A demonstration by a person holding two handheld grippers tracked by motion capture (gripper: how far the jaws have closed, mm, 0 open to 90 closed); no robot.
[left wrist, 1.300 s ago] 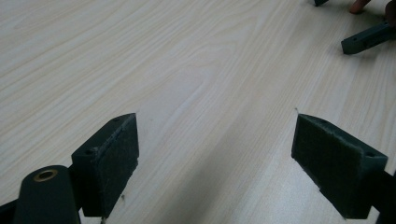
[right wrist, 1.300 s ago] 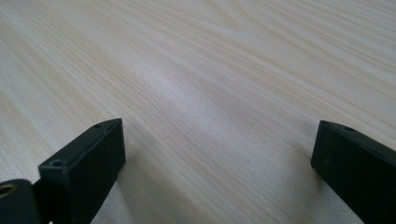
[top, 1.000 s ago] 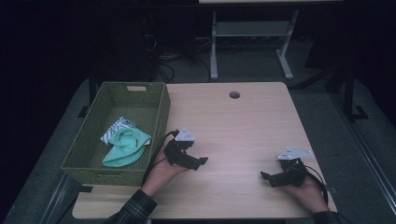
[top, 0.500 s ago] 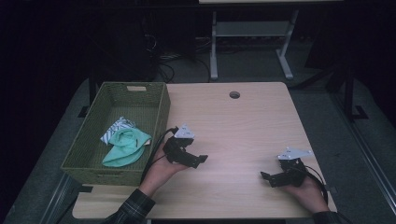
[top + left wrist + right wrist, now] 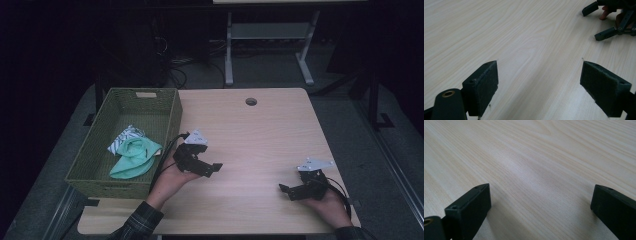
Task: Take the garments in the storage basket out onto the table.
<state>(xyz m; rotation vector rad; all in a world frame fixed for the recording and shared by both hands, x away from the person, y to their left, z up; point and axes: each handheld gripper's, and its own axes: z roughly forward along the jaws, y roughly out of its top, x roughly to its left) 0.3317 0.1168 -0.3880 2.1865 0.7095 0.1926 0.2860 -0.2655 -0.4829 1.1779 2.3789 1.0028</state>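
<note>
Near the person's edge of the desk (image 5: 250,130), the right hand-held gripper (image 5: 292,191) rests low in the right hand (image 5: 330,202), its jaws wide apart with nothing between them but bare wood. A little farther in, the left hand-held gripper (image 5: 212,170) sits in the left hand (image 5: 172,177), just beside the green basket (image 5: 87,167). Its jaws are wide apart too, and they hold nothing. From the left gripper view, the right hand-held gripper (image 5: 607,23) shows far off across the pale wood, with its jaws apart as well. It looks like the cloths are the job here, and the left hand is nearest to them. To do this well, the left hand should lift up over the basket wall first, then come down with the jaws kept wide, and pinch a thick fold of cloth, not a thin edge that could slip out. The right hand can wait on the desk, out of the way. Farther on, inside the basket near its right wall, lies a soft mint green cloth (image 5: 132,156), all bunched up and wrinkly. Touching it, a bit farther back, is a white cloth with dark stripes (image 5: 124,137), partly tucked under the green one. Both look light and floppy. Past them the rest of the basket is bare.
</note>
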